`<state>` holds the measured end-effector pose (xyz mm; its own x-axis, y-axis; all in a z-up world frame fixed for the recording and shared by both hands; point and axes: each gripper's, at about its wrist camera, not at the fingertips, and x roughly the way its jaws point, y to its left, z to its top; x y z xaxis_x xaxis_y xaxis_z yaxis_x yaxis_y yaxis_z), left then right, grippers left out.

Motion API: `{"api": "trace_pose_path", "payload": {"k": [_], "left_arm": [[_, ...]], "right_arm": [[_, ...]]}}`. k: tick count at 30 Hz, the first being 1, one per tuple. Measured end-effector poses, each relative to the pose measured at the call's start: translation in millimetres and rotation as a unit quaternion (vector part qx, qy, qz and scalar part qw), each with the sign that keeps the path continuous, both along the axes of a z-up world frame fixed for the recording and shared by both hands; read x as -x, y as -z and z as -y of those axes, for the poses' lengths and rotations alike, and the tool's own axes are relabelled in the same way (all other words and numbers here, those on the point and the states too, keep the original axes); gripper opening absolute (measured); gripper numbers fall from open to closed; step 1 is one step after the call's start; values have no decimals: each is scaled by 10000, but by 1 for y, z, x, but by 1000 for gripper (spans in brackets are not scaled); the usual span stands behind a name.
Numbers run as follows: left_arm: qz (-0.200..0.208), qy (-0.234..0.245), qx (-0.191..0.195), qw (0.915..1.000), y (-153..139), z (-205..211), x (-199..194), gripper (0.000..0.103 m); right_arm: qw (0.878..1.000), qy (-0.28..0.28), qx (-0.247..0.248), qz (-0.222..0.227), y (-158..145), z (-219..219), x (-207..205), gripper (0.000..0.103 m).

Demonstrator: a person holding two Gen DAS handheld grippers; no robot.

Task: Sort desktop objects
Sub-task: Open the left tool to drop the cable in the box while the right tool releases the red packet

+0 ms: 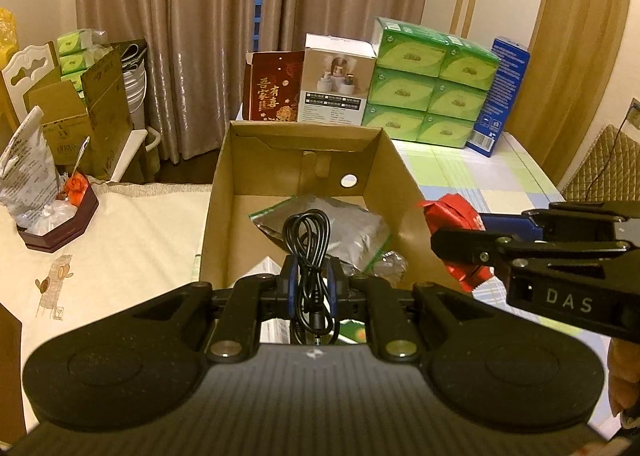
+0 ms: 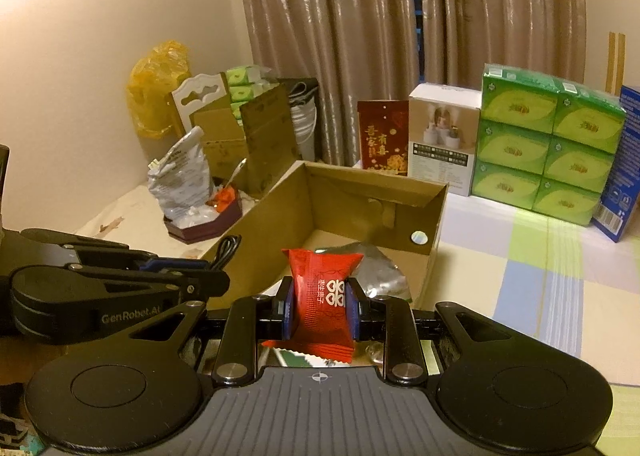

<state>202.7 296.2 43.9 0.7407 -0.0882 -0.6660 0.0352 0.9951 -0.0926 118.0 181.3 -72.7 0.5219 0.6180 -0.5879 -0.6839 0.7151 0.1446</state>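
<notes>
Pinched tight in the left gripper (image 1: 311,288) is a coiled black cable (image 1: 307,234); it hangs just over the near edge of the open cardboard box (image 1: 224,184), likely so it can drop in beside the silver bag (image 1: 344,228); the right gripper (image 2: 320,308) squeezes a red candy packet (image 2: 322,296), waiting by the box too.
</notes>
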Motion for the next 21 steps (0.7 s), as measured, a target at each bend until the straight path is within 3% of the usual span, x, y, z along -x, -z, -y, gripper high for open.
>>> {"api": "trace_pose_path", "payload": {"k": [20, 21], "left_arm": [[-94, 127, 185, 9997, 23, -11, -72, 12], [-70, 113, 180, 9997, 25, -12, -75, 18]], "right_arm": [[9996, 157, 33, -252, 23, -28, -72, 23], [9995, 163, 37, -267, 24, -28, -74, 23]]}}
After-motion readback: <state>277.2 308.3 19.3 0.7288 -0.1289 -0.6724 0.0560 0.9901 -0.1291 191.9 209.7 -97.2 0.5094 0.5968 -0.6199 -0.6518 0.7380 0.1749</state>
